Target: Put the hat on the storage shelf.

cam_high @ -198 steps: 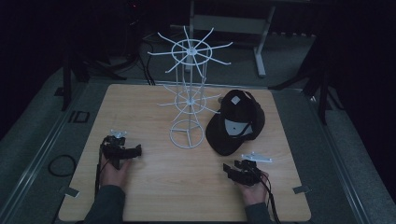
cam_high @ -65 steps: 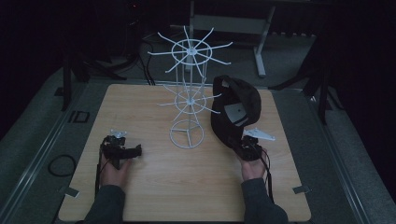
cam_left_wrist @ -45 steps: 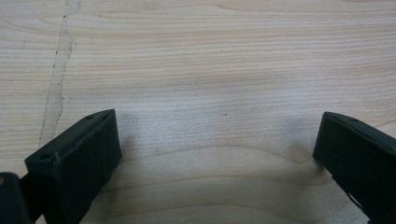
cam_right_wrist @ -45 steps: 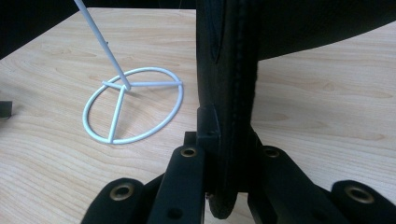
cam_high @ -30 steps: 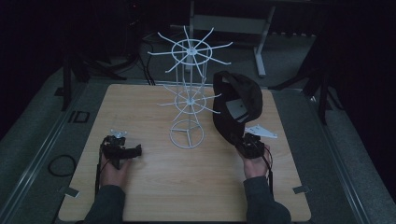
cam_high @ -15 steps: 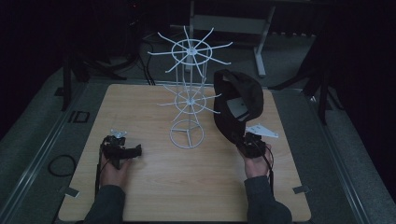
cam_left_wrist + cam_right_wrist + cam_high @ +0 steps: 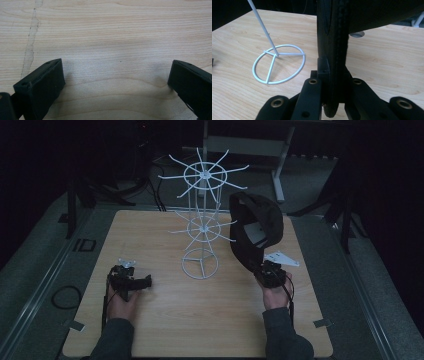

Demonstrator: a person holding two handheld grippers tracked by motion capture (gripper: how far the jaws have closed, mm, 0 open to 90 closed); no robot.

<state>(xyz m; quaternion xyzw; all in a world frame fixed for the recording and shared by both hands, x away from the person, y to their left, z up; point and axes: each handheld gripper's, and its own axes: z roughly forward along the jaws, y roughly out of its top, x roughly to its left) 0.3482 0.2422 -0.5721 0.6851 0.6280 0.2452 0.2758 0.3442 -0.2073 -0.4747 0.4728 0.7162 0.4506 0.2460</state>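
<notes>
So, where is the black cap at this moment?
In the high view, the black cap is lifted above the table's right side, clamped by its brim in the right gripper, just right of the white wire rack.

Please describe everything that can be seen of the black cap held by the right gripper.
The black fabric baseball cap is lifted off the wooden table and stands upright, its brim pointing down. The right gripper is shut on the stitched edge of the brim. The dark hollow inside, with a pale label, faces the camera in the high view. The cap hangs beside the white wire rack, close to its lower prongs; whether it touches them cannot be told.
</notes>
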